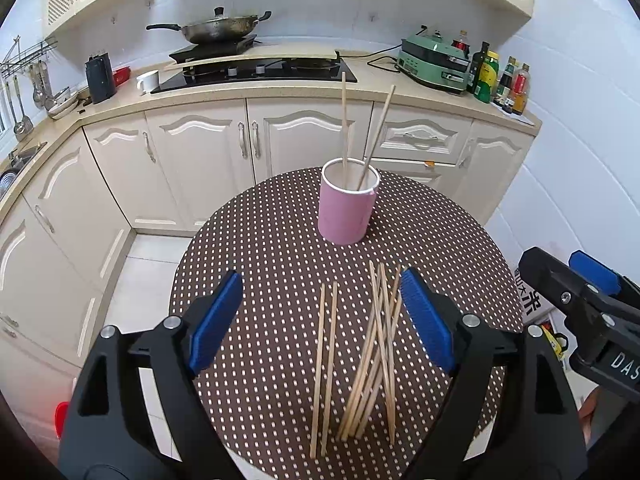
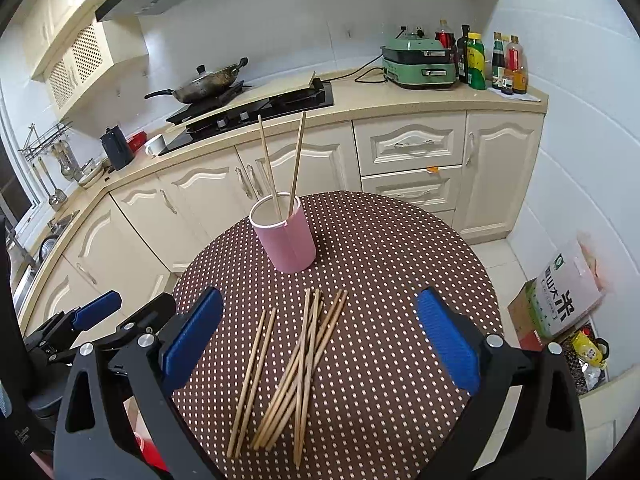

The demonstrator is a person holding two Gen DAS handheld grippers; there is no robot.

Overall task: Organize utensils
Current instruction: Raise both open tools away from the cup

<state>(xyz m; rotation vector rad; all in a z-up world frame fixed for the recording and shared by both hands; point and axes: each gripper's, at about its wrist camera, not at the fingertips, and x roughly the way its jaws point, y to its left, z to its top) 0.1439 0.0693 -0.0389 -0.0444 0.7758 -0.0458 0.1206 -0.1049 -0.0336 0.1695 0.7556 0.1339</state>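
Note:
A pink cup (image 1: 347,208) (image 2: 285,235) stands upright on the round dotted table (image 1: 256,264) (image 2: 400,264), with two wooden chopsticks (image 1: 345,120) (image 2: 298,152) leaning in it. Nearer to me, several loose chopsticks (image 1: 376,356) (image 2: 304,364) lie in a crossed heap, with a separate pair (image 1: 325,368) (image 2: 253,376) to their left. My left gripper (image 1: 320,312) hangs open above the loose sticks, nothing between its blue pads. My right gripper (image 2: 320,340) is also open and empty over the same heap, and it shows at the right edge of the left wrist view (image 1: 576,276).
Cream cabinets and a counter run behind the table, with a stove and wok (image 1: 218,28) (image 2: 208,80), a green appliance (image 1: 436,62) (image 2: 420,64), bottles (image 2: 496,60) and a white mug (image 1: 149,80). A rice bag (image 2: 568,292) and a box sit on the floor to the right.

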